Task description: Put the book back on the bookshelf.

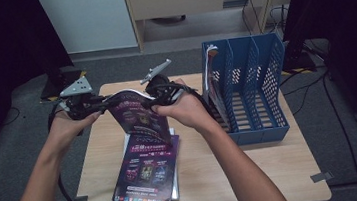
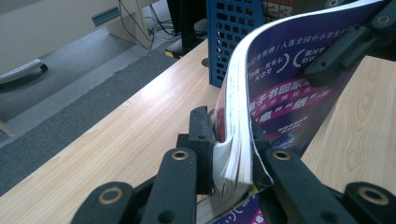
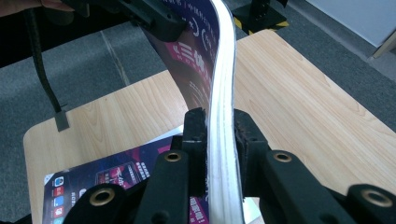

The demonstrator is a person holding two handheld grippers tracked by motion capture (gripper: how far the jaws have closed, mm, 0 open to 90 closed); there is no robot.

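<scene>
Your left gripper (image 1: 100,104) and right gripper (image 1: 152,99) each clamp one top corner of the magazine (image 1: 137,116), holding it bowed above the stack (image 1: 147,176).

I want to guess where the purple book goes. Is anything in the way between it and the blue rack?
Nothing visible blocks it. Both tools, left and right, hold the purple book above the table, and the blue rack has open slots; one magazine fills its leftmost slot.

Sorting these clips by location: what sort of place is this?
Probably an office or lab corner: a small wooden table on grey carpet, a blue file rack for magazines, and cables under a desk behind.
</scene>
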